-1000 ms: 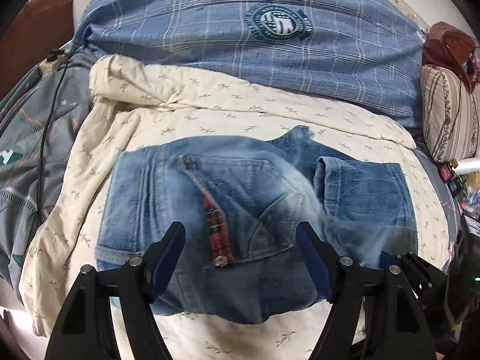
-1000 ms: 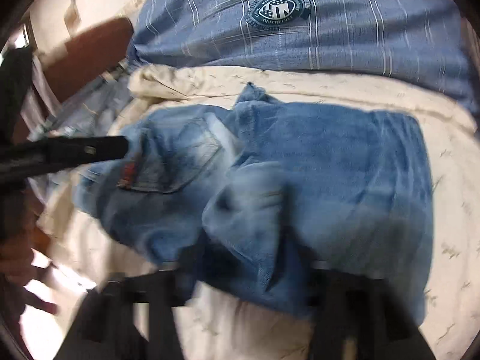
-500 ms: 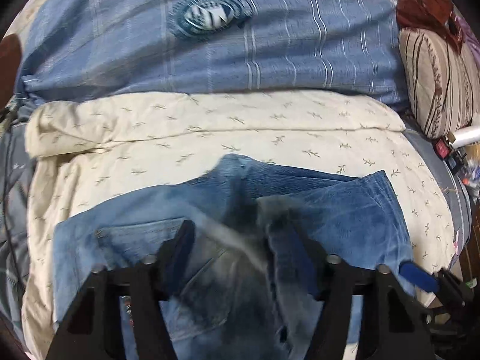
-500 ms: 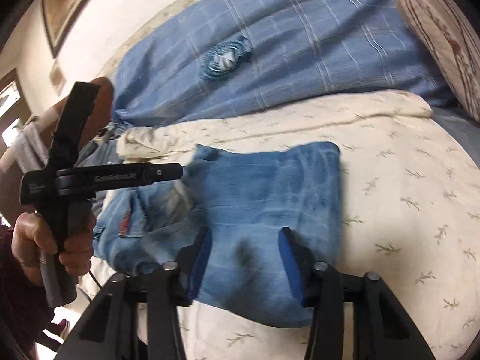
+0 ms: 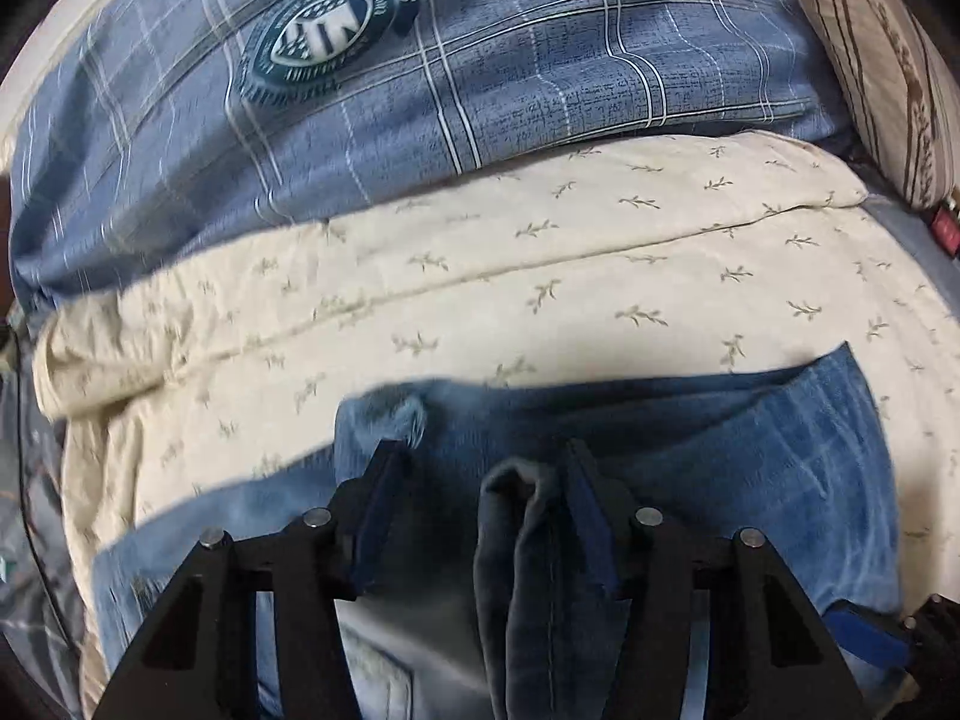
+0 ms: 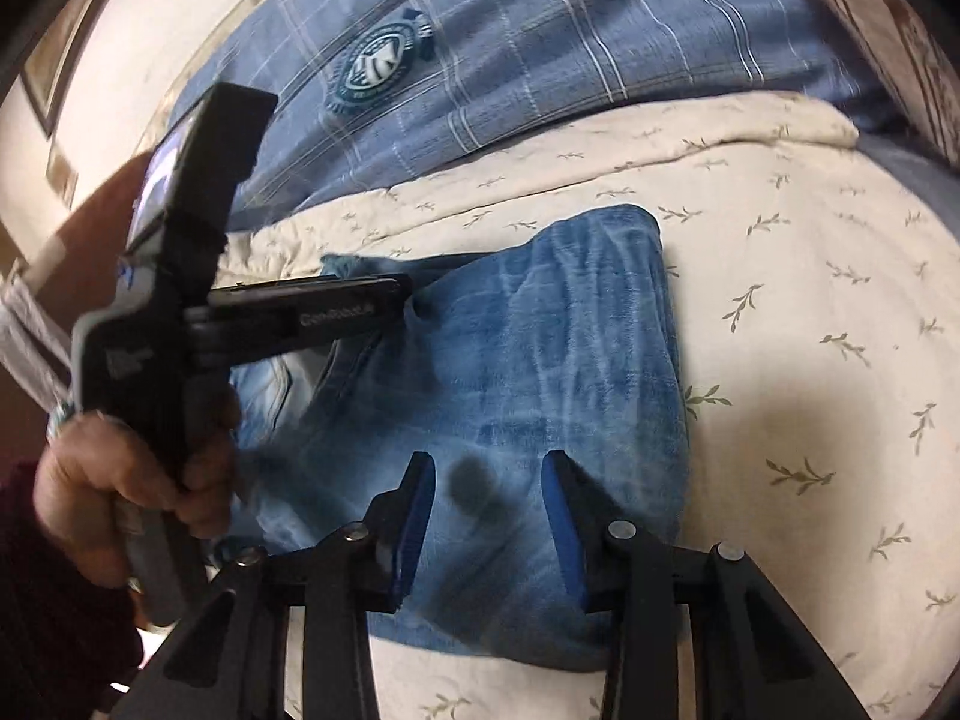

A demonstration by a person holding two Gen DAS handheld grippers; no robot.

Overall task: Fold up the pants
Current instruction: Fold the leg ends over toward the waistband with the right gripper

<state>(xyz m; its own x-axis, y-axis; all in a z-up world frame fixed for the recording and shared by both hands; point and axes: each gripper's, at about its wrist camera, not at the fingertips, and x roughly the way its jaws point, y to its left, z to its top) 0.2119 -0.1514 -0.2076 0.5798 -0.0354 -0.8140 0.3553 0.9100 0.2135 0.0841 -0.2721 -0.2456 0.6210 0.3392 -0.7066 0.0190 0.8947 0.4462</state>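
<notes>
Bed: a cream bedspread (image 5: 540, 276) printed with small leaf sprigs covers the working surface. Along its far edge lies a blue plaid duvet (image 5: 540, 60) bearing a round dark-green emblem (image 5: 318, 48). A striped cushion (image 5: 882, 60) sits at the far right corner.

Task object: blue denim pants (image 6: 540, 360), partly folded, lie on the bedspread toward its near edge. In the right wrist view the folded legs form a roughly rectangular panel with its far right corner squared off, and the paler waist portion, with a pocket, extends to the left. In the left wrist view a raised ridge of denim stands between the fingers, resting against the right finger's blue pad, with a frayed hem end just beyond the left fingertip.

Left gripper (image 5: 486, 462): angled down over the pants; its jaws have just been closing, with the denim ridge between them. Whether both pads press the cloth cannot be told. In the right wrist view a hand (image 6: 120, 480) in a dark sleeve holds its grip.

Right gripper (image 6: 486, 468): above the near part of the folded panel; its jaws have just been closing, yet a gap remains, flat denim showing between the blue pads, nothing pinched.
</notes>
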